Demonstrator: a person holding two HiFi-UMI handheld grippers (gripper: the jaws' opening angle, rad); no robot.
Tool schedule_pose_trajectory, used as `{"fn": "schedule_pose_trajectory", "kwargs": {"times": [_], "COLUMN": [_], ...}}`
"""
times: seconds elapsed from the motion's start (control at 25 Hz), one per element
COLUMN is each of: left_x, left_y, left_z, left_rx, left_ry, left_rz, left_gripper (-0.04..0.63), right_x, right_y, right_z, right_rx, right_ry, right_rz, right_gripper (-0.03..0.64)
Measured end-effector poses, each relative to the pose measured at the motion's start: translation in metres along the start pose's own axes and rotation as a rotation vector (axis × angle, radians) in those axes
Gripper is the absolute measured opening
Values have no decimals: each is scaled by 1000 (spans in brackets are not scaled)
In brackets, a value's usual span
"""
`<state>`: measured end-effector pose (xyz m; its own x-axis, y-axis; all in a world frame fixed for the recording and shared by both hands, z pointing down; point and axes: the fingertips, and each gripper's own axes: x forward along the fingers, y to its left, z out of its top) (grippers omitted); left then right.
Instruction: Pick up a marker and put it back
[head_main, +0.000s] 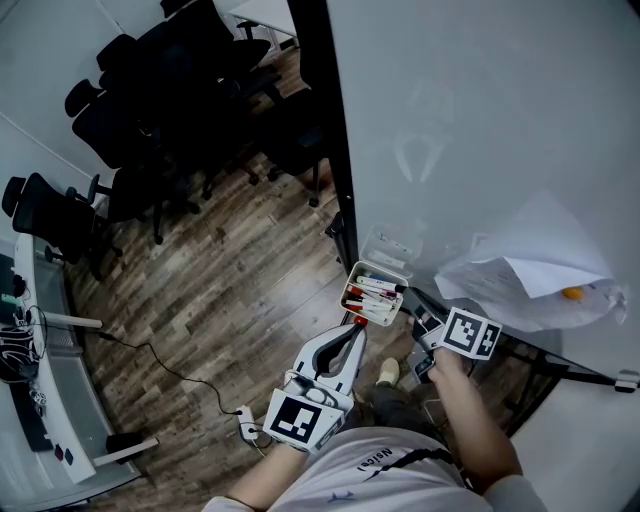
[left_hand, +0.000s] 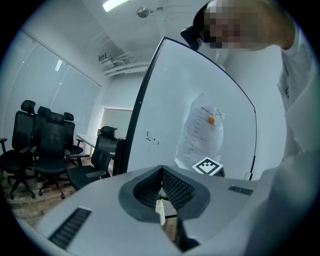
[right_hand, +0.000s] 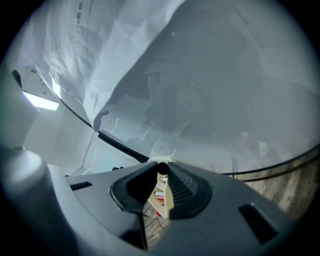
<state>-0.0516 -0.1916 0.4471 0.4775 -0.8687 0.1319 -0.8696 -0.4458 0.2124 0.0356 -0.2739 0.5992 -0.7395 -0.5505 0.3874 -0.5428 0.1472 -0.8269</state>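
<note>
While the right gripper (head_main: 418, 308) tilts slightly down toward the whiteboard (head_main: 480, 120), its jaws pinch a black marker (right_hand: 161, 169) end-on at their tips (marker tray (head_main: 383, 268) just beyond). The left gripper (head_main: 356, 330) is held level, jaws together, empty.

We see a smooth, glossy whiteboard (head_main: 480, 120) with a sheet of thin, creased paper (head_main: 540, 265) on it, a floor (head_main: 230, 290) of grained wood planks, and a pale plastic tray (head_main: 383, 268). The left gripper (left_hand: 161, 170) is matt grey plastic with ribbed pads (left_hand: 177, 187). The marker (right_hand: 162, 169) end looks like smooth plastic.
</note>
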Motion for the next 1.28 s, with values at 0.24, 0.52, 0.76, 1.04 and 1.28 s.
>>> {"fn": "schedule_pose_trajectory", "kwargs": {"times": [0.24,0.52,0.76,1.04,1.28], "left_x": [-1,-1,-2,-8,-16], "left_y": [-7,-14,-21,-23,-31], "left_z": [2,-2,5,22,43], "left_rx": [5,13,24,46,62], "left_ry": [-7,19,10,-16,-67], "left_rz": [-22,-48,-72,-88,-106], "left_gripper": [11,11,11,11,11], "right_x": [-15,-37,-52,-86,-113], "right_y": [9,25,74,110,147], "right_z": [1,6,2,11,22], "right_rx": [42,55,180,161,139], "right_ry": [-29,-67,-115,-157,-193], "right_rz": [32,62,236,307,380], "right_gripper": [72,72,72,72,72]}}
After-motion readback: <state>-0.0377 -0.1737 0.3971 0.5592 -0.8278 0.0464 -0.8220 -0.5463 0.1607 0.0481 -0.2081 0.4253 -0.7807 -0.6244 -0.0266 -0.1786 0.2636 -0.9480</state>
